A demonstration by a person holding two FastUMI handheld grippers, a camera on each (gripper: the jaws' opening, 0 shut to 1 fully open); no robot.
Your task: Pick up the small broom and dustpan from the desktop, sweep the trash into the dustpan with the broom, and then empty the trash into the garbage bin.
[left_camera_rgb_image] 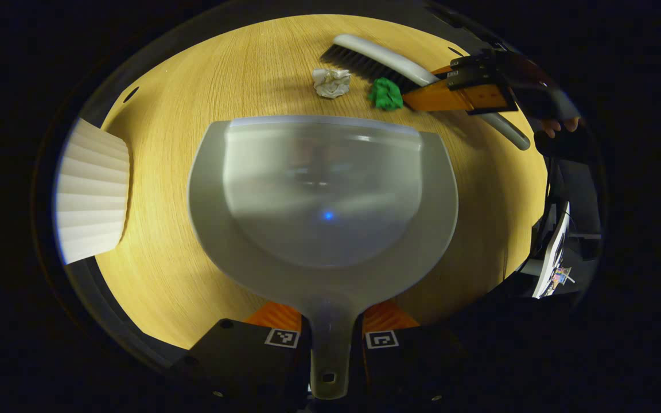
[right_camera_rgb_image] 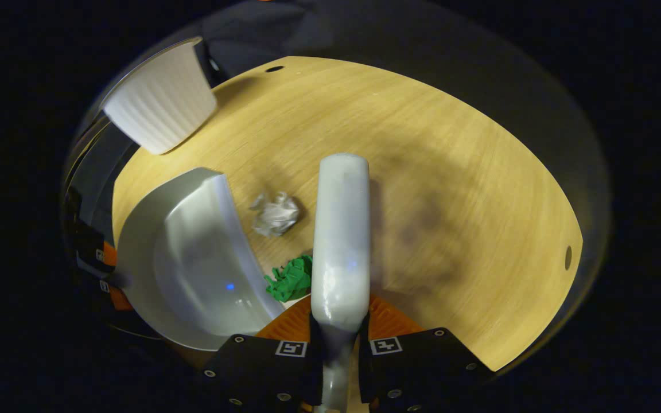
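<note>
My left gripper [left_camera_rgb_image: 330,321] is shut on the handle of a grey dustpan [left_camera_rgb_image: 322,195], whose front lip faces the trash on the wooden desktop [left_camera_rgb_image: 181,275]. Just beyond the lip lie a crumpled white paper ball [left_camera_rgb_image: 331,82] and a green paper wad [left_camera_rgb_image: 386,94]. Behind them rests the small broom [left_camera_rgb_image: 376,60], bristles toward the trash, held by the other gripper [left_camera_rgb_image: 468,92]. In the right gripper view my right gripper [right_camera_rgb_image: 339,327] is shut on the broom [right_camera_rgb_image: 340,235], with the green wad [right_camera_rgb_image: 290,279] and white ball [right_camera_rgb_image: 275,213] between it and the dustpan [right_camera_rgb_image: 187,264].
A white ribbed garbage bin [left_camera_rgb_image: 92,192] stands at the desk's left edge, seen again in the right gripper view as the bin [right_camera_rgb_image: 161,103] at the top left. Desk edges curve close on all sides. Dark equipment [left_camera_rgb_image: 560,252] sits off the right edge.
</note>
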